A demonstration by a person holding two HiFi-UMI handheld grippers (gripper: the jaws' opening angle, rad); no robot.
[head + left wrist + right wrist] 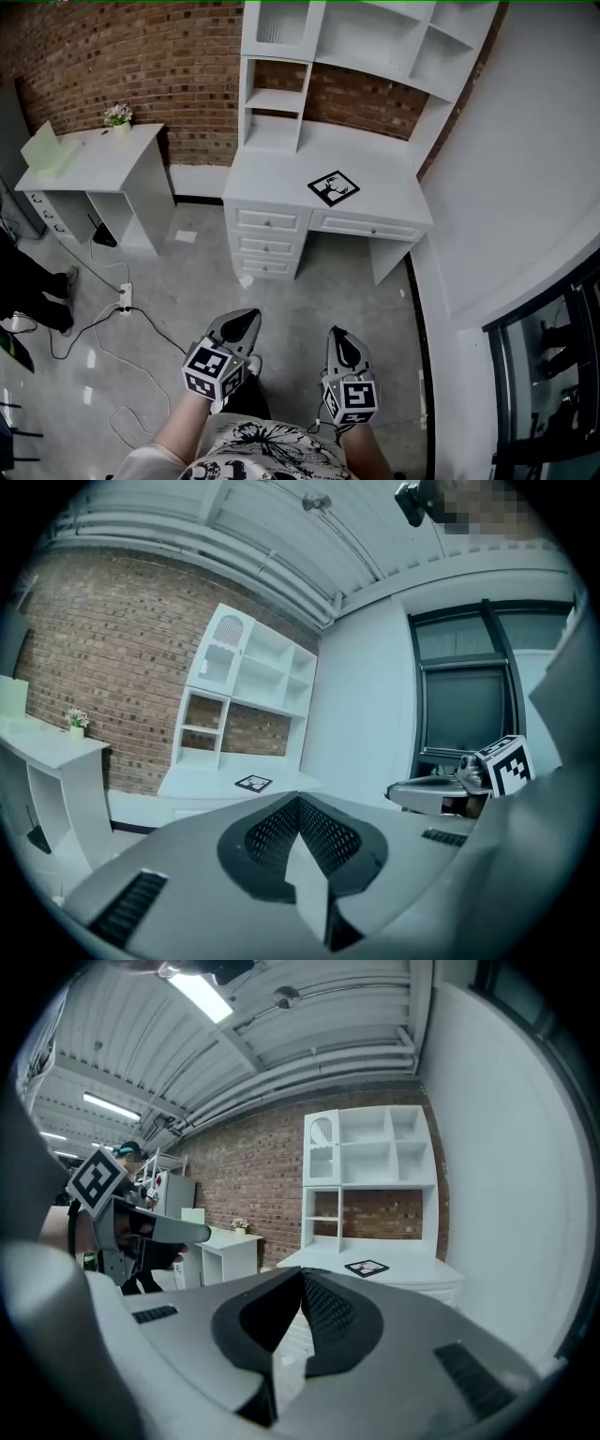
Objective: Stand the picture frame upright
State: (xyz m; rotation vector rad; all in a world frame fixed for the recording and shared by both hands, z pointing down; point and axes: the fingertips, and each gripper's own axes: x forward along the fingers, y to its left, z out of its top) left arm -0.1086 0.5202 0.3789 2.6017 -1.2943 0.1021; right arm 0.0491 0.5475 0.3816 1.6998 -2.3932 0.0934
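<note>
A brick wall (141, 66) closes the far side of the room, and against it stands a white desk (281, 173) with an open shelf unit (375, 37) on top. A smaller white table (94, 159) sits to the desk's left. Near the person and well apart from the desk, the left gripper (242, 323) and right gripper (339, 339) point toward it side by side. Both are clenched tight on nothing, probably because nothing is within reach to grasp yet. The picture frame (334, 187) lies flat, face up, on the right part of the desktop – it must be reached before it can be tipped onto its edge. A tiny potted flower (117, 115) sits at the far edge of the left table
</note>
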